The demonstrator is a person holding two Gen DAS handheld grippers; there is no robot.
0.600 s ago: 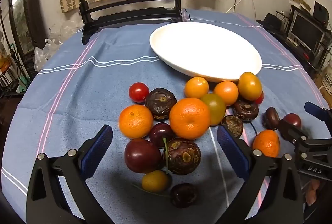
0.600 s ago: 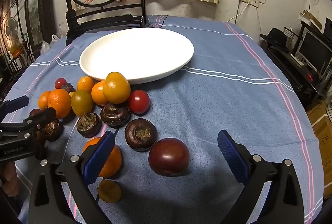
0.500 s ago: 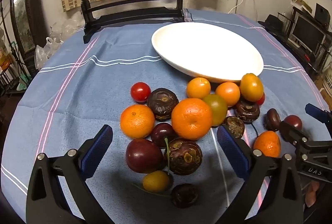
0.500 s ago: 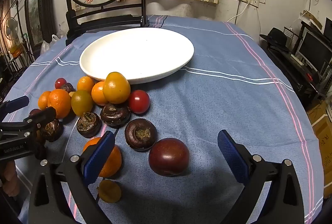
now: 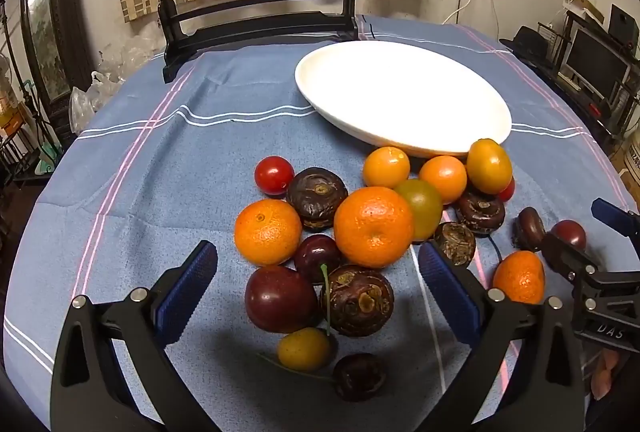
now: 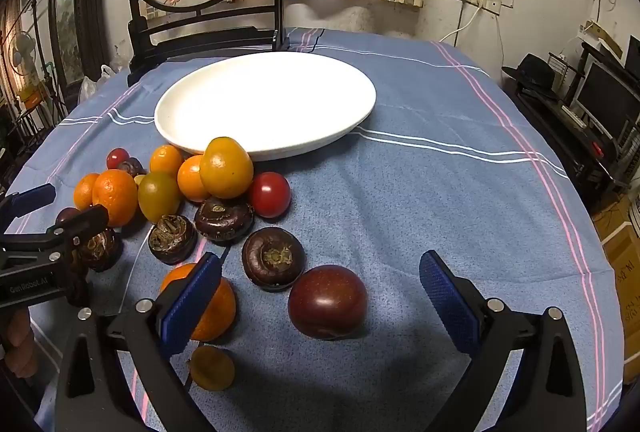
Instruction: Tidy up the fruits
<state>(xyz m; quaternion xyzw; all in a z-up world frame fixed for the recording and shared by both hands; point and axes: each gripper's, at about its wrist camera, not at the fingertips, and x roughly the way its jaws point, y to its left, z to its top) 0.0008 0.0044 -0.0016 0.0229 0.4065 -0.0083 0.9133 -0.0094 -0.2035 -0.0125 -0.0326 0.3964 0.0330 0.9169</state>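
White plate [image 6: 362, 111] upright, oval tomato [image 6: 226, 167] upright, both grippers' fingers [image 5: 186, 290] spread.

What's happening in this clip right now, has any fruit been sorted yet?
Not yet. A person holds two open grippers over a pile of fruit on the blue tablecloth. The white plate has nothing on it. The left gripper hovers around a dark plum and a brown water chestnut; the right gripper brackets another dark plum. Neither holds anything.
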